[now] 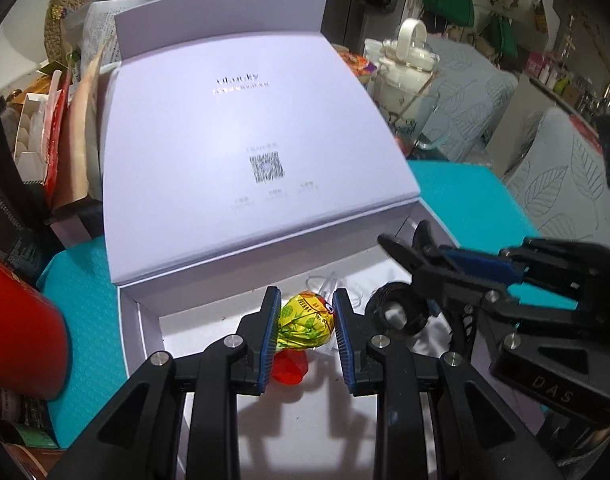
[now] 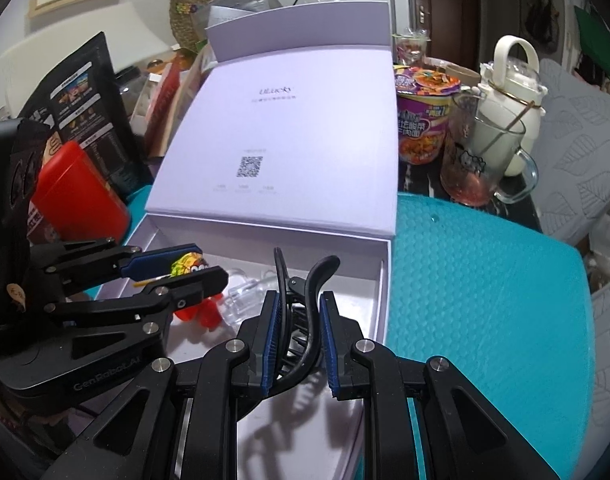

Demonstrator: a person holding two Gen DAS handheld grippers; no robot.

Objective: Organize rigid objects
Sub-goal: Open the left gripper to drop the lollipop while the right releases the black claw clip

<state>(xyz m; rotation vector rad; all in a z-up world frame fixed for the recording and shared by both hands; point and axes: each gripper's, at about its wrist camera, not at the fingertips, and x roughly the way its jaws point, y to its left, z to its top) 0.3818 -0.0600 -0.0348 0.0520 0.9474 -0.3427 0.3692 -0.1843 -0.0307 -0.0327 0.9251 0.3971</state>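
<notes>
A white box (image 1: 145, 332) with its lid (image 1: 241, 152) folded back lies on a teal mat. My left gripper (image 1: 305, 320) is shut on a yellow foil-wrapped lollipop (image 1: 305, 324) above the box floor, over a red piece (image 1: 290, 368). My right gripper (image 2: 299, 332) is shut on a black hair claw clip (image 2: 305, 312) over the box's right side; it also shows in the left wrist view (image 1: 425, 256). A clear plastic piece (image 2: 245, 294) and a black ring (image 1: 401, 314) lie inside the box (image 2: 379, 280).
Behind the box stand a noodle cup (image 2: 423, 120), a glass mug (image 2: 485, 160) and a white kettle (image 2: 513, 92). A red tin (image 2: 79, 192) and a black pouch (image 2: 85, 112) stand left. The teal mat (image 2: 485, 300) spreads right.
</notes>
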